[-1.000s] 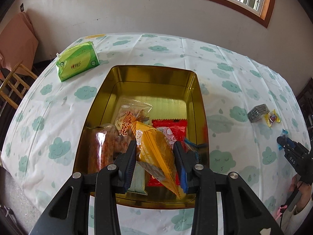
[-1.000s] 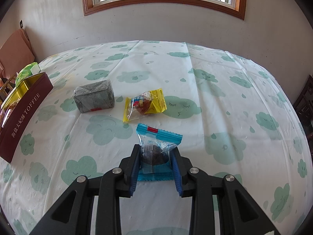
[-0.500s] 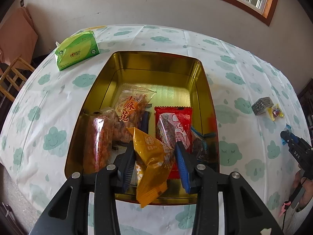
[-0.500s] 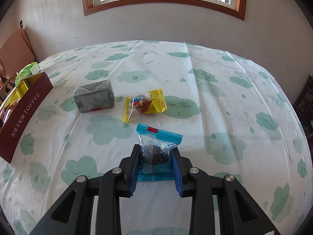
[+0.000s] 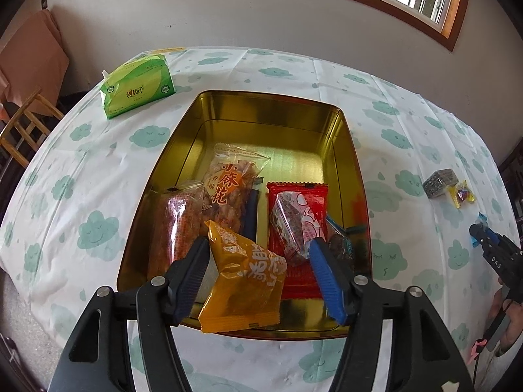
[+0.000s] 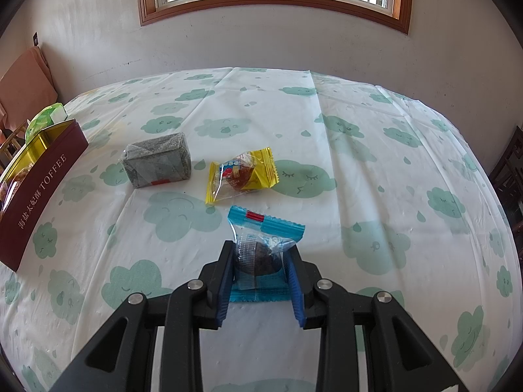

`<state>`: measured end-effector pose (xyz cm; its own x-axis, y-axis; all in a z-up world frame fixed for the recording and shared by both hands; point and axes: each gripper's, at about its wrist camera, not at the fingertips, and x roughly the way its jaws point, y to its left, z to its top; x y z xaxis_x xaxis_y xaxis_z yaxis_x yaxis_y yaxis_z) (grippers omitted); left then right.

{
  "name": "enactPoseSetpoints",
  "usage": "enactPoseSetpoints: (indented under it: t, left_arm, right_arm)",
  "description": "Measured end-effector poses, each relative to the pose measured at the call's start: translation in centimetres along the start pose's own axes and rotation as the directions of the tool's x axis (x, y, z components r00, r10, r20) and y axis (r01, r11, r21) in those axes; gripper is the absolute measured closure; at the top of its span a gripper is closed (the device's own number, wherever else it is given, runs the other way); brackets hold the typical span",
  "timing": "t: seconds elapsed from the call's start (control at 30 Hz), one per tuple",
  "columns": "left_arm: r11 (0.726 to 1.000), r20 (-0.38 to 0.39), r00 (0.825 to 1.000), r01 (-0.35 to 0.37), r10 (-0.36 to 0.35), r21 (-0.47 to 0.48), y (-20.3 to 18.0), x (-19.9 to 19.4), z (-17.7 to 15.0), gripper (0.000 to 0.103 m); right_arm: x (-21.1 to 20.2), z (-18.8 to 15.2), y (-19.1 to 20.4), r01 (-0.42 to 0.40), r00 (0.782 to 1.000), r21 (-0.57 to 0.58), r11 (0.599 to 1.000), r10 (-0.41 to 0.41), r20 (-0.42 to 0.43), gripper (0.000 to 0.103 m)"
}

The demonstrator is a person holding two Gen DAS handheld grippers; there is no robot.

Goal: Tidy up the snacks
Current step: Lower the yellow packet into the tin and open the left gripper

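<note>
A gold tin (image 5: 346, 150) with a maroon outside (image 6: 42, 189) holds several snack packets. My left gripper (image 5: 258, 248) is open above the tin's near end. An orange packet (image 5: 245, 281) lies loose between its fingers, resting on the tin's near rim. My right gripper (image 6: 260, 256) is shut on a blue-wrapped snack (image 6: 261, 248) that rests on the tablecloth. A yellow-wrapped candy (image 6: 242, 174) and a grey wrapped block (image 6: 157, 163) lie beyond it, and both show small in the left wrist view (image 5: 462, 192) (image 5: 439, 183).
A green tissue pack (image 5: 137, 88) lies on the table left of the tin. A wooden chair (image 5: 23, 130) stands off the table's left edge. The right gripper (image 5: 500, 258) shows at the right edge of the left wrist view.
My left gripper has opened and let go of the orange packet, which has dropped onto the tin's near rim. The right gripper has not moved.
</note>
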<state>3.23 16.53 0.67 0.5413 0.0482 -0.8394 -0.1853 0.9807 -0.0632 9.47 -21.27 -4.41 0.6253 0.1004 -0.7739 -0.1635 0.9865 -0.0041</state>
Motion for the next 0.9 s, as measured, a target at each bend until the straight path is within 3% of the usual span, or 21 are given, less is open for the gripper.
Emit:
enactPoseSetpoints:
  t: [0.33, 0.67, 0.9]
  left_arm:
    - [1.0, 0.061, 0.998, 0.012, -0.013, 0.003, -0.5, -2.2, 0.1, 0.026]
    - [0.999, 0.094, 0.996, -0.014, 0.009, 0.052, -0.9, -3.4, -0.4, 0.025]
    - [1.0, 0.117, 0.993, -0.02, 0.017, 0.024, -0.3, -4.5, -0.9, 0.025]
  right_arm:
    - [0.0, 0.0, 0.0, 0.0, 1.0, 0.0, 1.0, 0.0, 0.0, 0.072]
    - [0.0, 0.0, 0.1, 0.002, 1.0, -0.001, 1.0, -0.002, 0.0, 0.072]
    - [0.0, 0.1, 0.1, 0.003, 1.0, -0.002, 1.0, -0.003, -0.001, 0.072]
